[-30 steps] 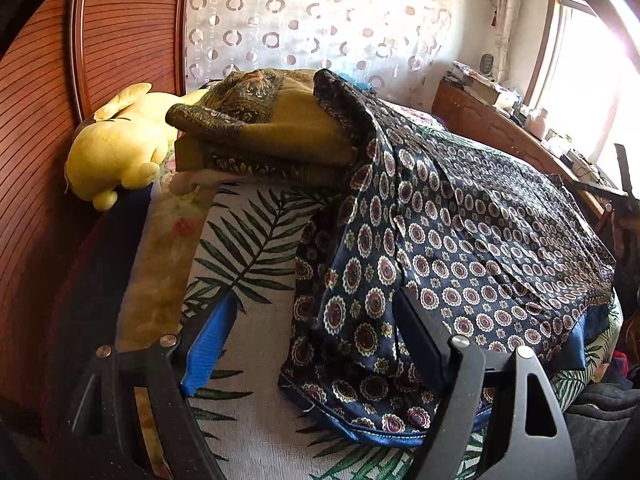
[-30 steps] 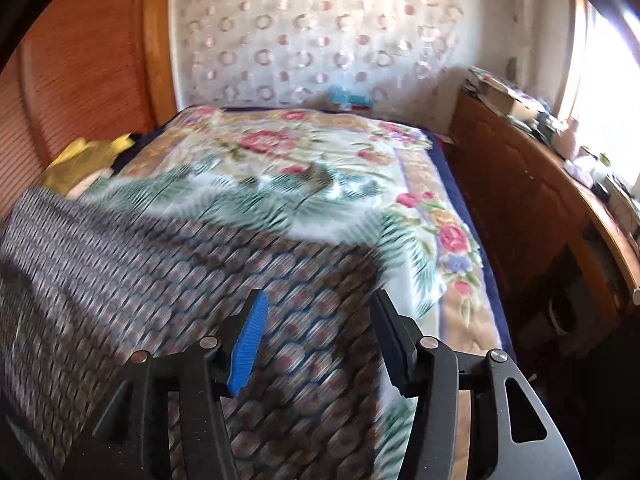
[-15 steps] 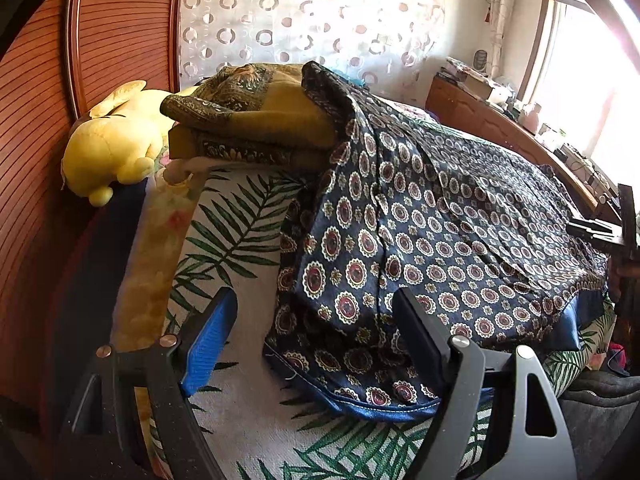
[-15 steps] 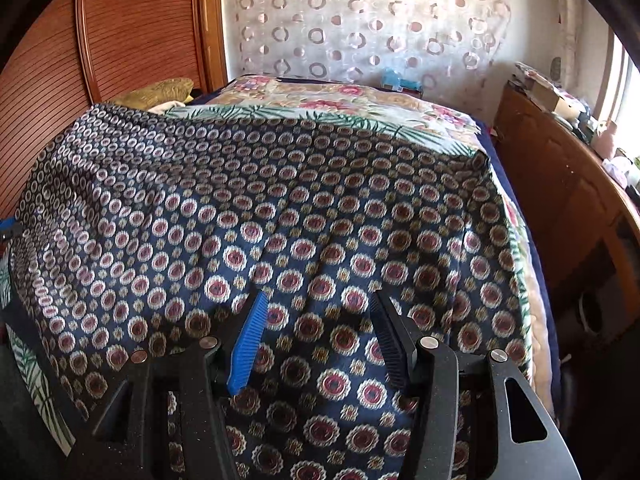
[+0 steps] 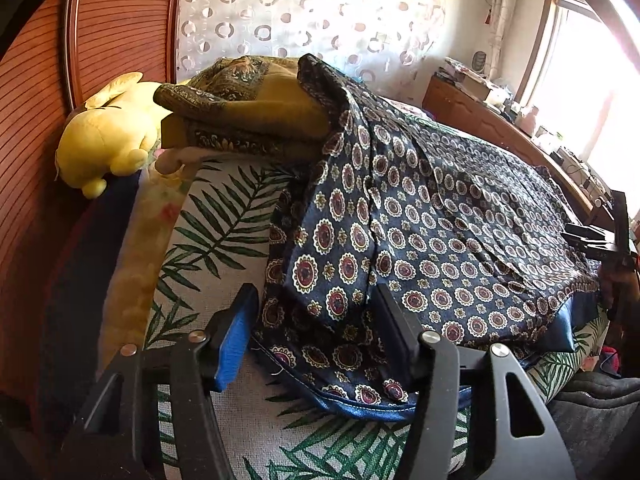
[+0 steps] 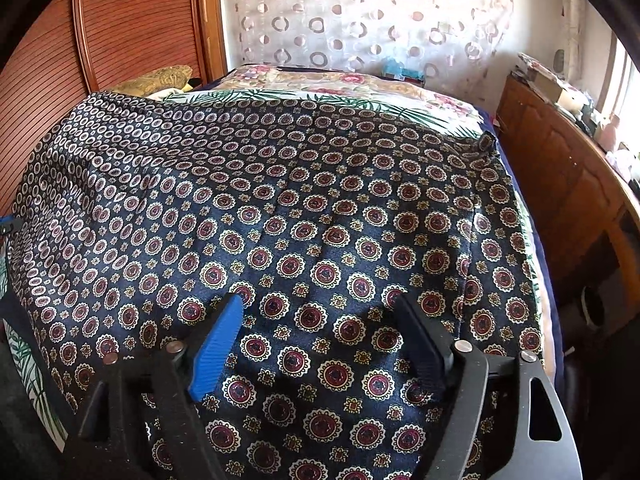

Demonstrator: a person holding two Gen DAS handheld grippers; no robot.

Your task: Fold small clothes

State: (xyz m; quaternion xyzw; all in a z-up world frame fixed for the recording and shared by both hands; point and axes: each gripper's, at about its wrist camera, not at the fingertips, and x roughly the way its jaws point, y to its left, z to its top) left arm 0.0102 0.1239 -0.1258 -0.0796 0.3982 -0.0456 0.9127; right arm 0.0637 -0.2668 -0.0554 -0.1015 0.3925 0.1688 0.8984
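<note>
The left gripper has crept closer to the navy medallion-print garment's hem, fingers apart around it; the right gripper hovers above, fingers apart.

Navy medallion-print garment spread on leaf-print bedcover, left gripper jaws apart at its hem

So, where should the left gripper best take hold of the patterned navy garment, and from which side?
Probably the bunched near corner of the navy garment, coming in low from the bed's near edge: it rises in folds between the open fingers of the left gripper, unlike the flat-lying middle.
</note>
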